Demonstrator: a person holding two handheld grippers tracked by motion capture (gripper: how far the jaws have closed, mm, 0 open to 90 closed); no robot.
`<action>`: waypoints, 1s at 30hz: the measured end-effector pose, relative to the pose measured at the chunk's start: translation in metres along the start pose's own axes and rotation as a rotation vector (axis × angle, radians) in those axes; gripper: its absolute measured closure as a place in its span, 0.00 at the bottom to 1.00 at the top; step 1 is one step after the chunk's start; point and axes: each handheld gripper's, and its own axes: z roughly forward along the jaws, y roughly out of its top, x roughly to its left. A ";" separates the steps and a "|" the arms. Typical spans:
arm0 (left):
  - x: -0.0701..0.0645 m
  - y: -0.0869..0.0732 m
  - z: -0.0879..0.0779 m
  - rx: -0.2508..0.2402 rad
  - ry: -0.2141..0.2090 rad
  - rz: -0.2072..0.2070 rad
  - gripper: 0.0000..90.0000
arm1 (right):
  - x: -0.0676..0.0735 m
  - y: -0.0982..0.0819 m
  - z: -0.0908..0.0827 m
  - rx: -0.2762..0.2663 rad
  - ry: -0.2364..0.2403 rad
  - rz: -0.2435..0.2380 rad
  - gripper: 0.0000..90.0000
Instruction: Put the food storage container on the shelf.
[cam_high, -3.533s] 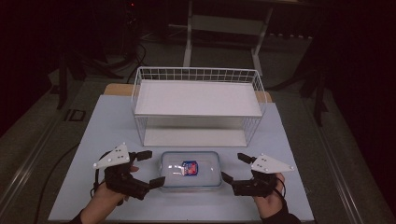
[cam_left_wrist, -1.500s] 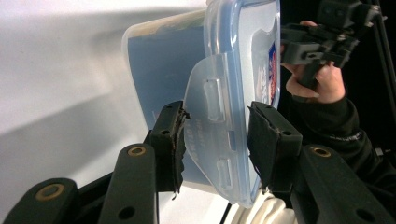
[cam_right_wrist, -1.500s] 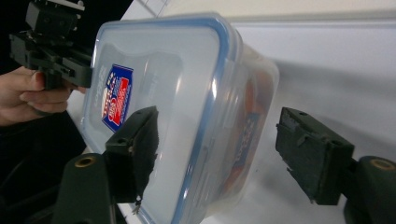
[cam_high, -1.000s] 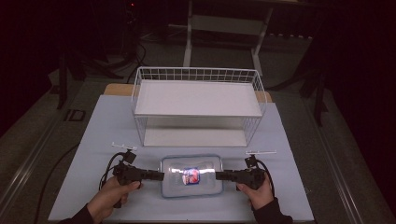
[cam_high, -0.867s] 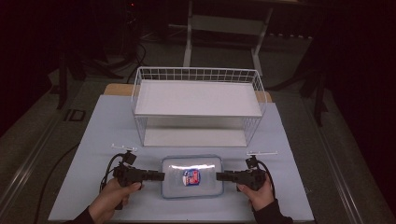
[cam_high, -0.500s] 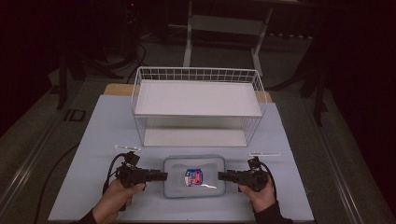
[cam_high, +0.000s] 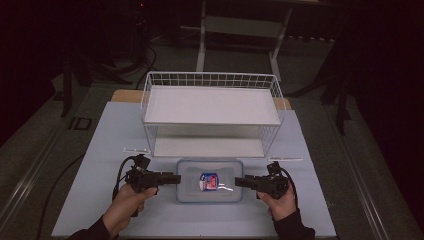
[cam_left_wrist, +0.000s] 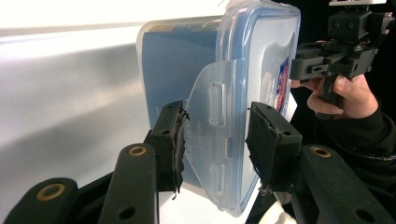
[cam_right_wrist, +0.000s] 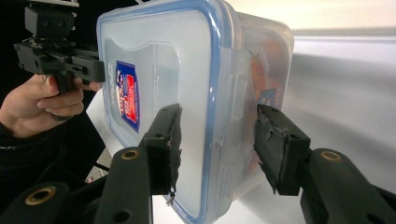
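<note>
A clear plastic container with a blue-rimmed lid and a red and blue sticker sits in front of me, between my two grippers. My left gripper is turned on its side at the container's left end. In the left gripper view the left gripper has its pads pressed on that end of the container, where the side latch flap sticks out. My right gripper is at the other end. In the right gripper view the right gripper is shut across lid and base of the container.
A white wire rack with two shelves stands just behind the container on the pale blue mat. Two thin white strips lie by the rack's front feet. Dark floor surrounds the table.
Since the earliest frame both grippers have rolled onto their sides and closed on the container's ends. Over the last second hands and container have barely shifted.
</note>
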 end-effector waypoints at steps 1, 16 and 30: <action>0.000 0.001 -0.001 -0.003 0.001 0.003 0.63 | 0.001 0.001 0.000 0.000 0.000 -0.003 0.58; 0.003 0.023 0.008 -0.040 0.004 0.014 0.63 | -0.008 0.024 -0.004 -0.029 -0.012 -0.017 0.58; 0.006 0.039 0.024 -0.105 0.014 0.049 0.63 | -0.026 0.044 -0.009 -0.074 -0.023 -0.028 0.58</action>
